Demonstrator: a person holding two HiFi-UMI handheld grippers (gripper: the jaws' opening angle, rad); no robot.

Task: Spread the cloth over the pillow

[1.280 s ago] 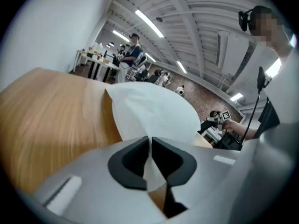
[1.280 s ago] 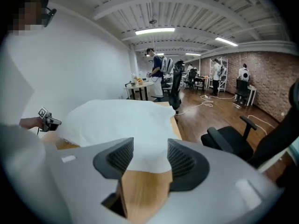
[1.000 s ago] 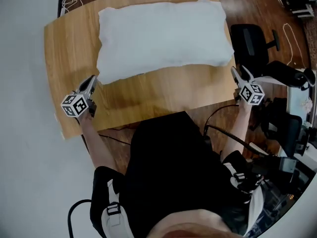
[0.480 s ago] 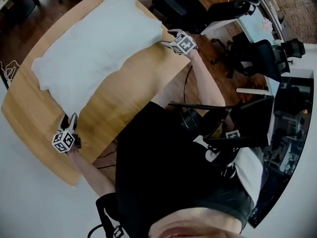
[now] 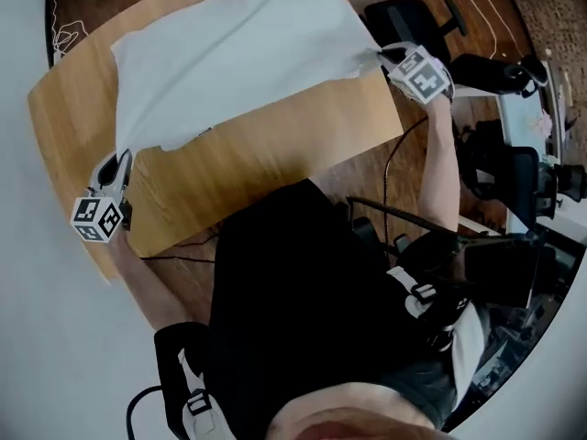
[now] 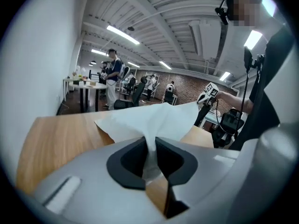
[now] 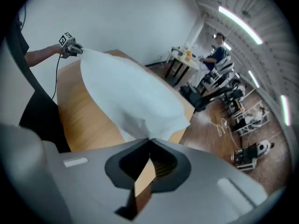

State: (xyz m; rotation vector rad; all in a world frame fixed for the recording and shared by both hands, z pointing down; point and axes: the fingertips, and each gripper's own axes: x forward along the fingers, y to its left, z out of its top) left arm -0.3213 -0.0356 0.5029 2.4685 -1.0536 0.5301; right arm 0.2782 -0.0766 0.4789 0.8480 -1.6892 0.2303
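Observation:
A white cloth (image 5: 234, 49) lies stretched across the far half of the wooden table (image 5: 275, 145), its near edge raised. No pillow shows apart from it. My left gripper (image 5: 119, 159) is at the cloth's near left corner, and its jaws have just been closing; in the left gripper view the cloth (image 6: 154, 120) is pinched between them. My right gripper (image 5: 381, 56) holds the near right corner; its jaws have also just been closing, and the cloth (image 7: 135, 94) runs into them. Each gripper shows in the other's view: right gripper (image 6: 208, 93), left gripper (image 7: 70, 45).
Black office chairs (image 5: 408, 16) stand on the wooden floor right of the table, with more gear (image 5: 514, 172) behind my right arm. A cable (image 5: 69, 35) lies at the table's far left. People stand at desks (image 6: 111, 78) across the room.
Both grippers went from beside the table's near edge to the cloth's near corners and closed on them. The near edge now hangs lifted between them. The head view has swung.

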